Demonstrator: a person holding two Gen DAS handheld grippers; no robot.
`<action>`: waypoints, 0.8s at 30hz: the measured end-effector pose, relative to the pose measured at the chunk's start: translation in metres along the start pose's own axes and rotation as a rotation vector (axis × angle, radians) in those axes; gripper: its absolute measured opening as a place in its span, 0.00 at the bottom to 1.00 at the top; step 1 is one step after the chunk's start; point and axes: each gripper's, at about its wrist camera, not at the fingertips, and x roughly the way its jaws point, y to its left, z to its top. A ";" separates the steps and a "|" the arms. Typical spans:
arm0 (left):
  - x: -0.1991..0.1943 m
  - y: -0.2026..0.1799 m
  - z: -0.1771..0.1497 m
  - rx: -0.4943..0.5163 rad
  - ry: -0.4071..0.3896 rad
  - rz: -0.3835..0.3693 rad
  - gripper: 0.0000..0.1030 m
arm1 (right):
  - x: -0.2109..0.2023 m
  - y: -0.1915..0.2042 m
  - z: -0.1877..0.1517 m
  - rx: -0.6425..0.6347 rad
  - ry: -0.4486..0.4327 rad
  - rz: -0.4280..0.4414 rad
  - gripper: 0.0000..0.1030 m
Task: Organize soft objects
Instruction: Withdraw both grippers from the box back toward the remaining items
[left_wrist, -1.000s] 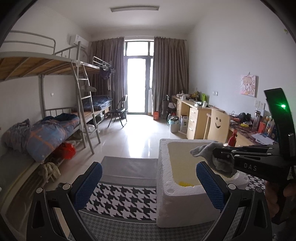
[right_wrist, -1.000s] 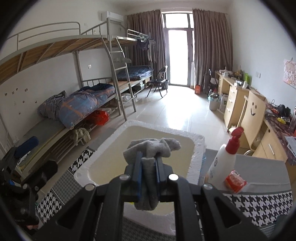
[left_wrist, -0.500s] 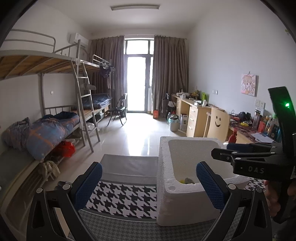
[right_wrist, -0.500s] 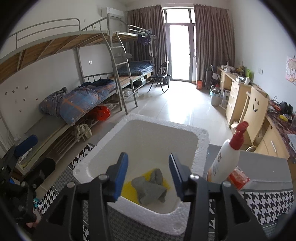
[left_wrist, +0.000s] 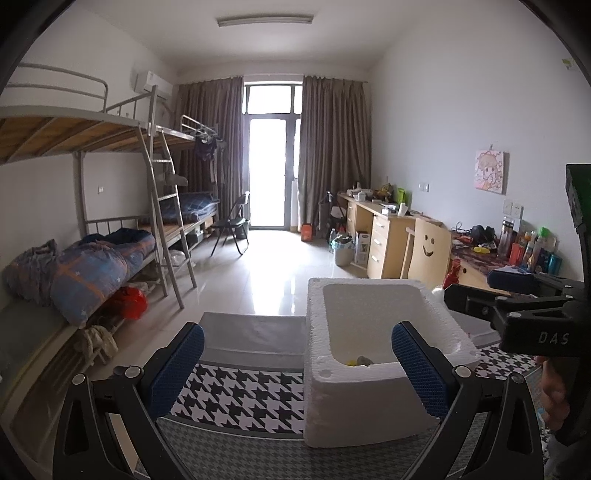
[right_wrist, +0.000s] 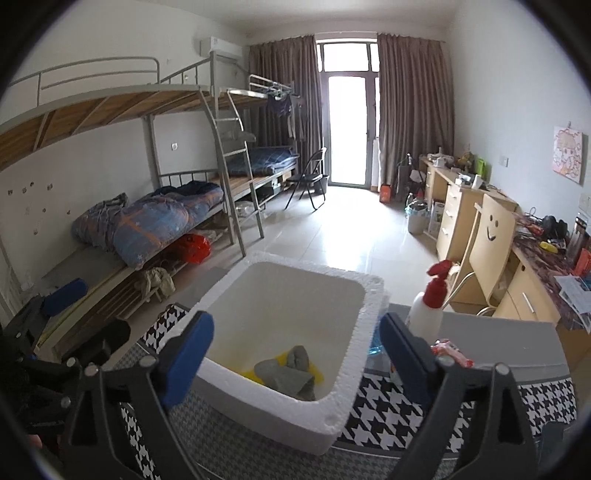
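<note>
Right wrist view: houndstooth cloth (right_wrist: 399, 413) under foam box (right_wrist: 343, 402), bunk beds (right_wrist: 110, 110) behind.

Quick count: one foam box (right_wrist: 341, 402) on the surface, with one grey cloth (right_wrist: 286, 374) and one yellow thing (right_wrist: 258, 374) under it inside. One spray bottle (right_wrist: 428, 306), one red packet (right_wrist: 448, 350). Two grippers, left (left_wrist: 297, 363) and right (right_wrist: 297, 350), both spread wide with nothing in them.
</note>
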 end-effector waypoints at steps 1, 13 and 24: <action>-0.001 -0.002 0.000 0.004 -0.002 -0.003 0.99 | -0.003 -0.002 0.000 0.005 -0.005 0.000 0.91; -0.016 -0.016 0.003 0.027 -0.022 -0.035 0.99 | -0.023 -0.006 -0.012 0.022 -0.036 -0.006 0.92; -0.029 -0.028 0.000 0.052 -0.038 -0.062 0.99 | -0.042 -0.011 -0.026 0.018 -0.058 -0.002 0.92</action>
